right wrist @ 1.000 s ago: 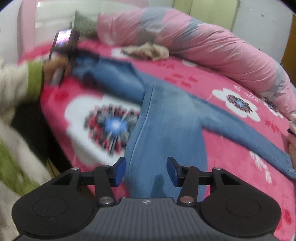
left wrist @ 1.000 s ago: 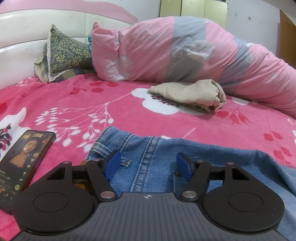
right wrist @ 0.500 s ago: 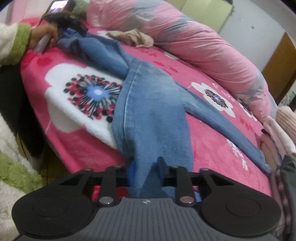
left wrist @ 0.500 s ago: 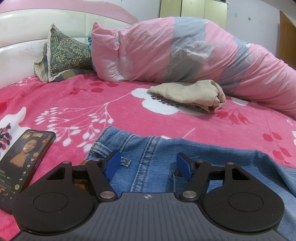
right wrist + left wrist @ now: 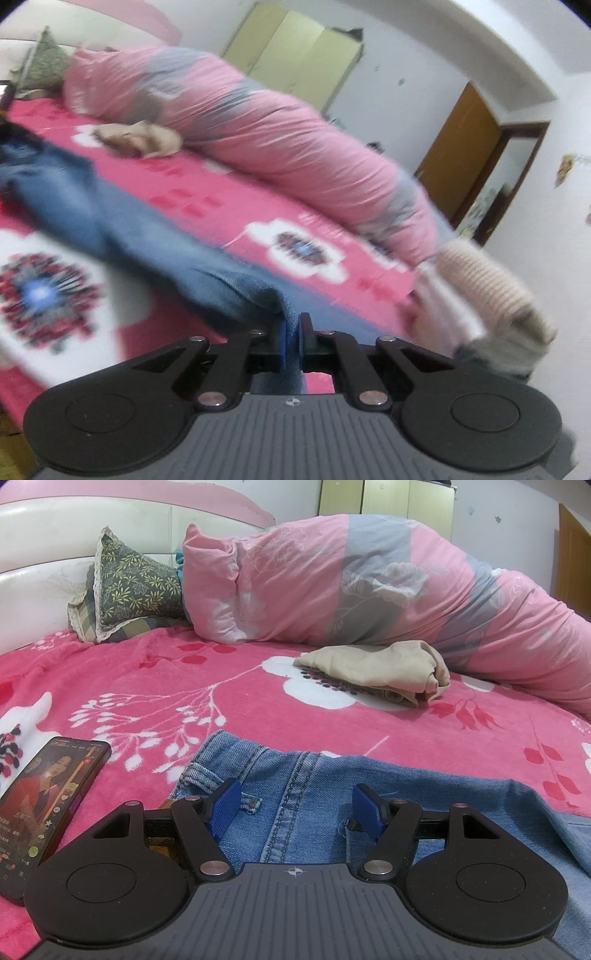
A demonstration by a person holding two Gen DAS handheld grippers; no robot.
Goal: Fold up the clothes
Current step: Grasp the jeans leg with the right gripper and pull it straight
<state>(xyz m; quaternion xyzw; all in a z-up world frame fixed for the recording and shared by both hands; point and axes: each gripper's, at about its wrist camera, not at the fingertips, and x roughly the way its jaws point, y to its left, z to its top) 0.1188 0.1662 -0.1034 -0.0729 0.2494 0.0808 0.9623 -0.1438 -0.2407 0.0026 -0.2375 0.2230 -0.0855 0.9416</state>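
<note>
Phone (image 5: 48, 808) screen with small on-screen characters, too tiny to read, no other text

The right wrist view is motion-blurred: the jeans (image 5: 122, 221) smear, and a ribbed knit garment (image 5: 491, 280) (beside paler folded cloth) stays indistinct. The phone (image 5: 44, 805) is half hidden behind the left gripper (image 5: 295, 808).

One jeans (image 5: 314, 786), one beige garment (image 5: 376, 670), one phone (image 5: 48, 805), one quilt (image 5: 369, 590), one pillow (image 5: 136, 590).

Bare blanket (image 5: 155, 686) lies open ahead. Phone (image 5: 48, 805) blocks the left, quilt (image 5: 369, 590) and beige cloth (image 5: 384, 668) behind.
</note>
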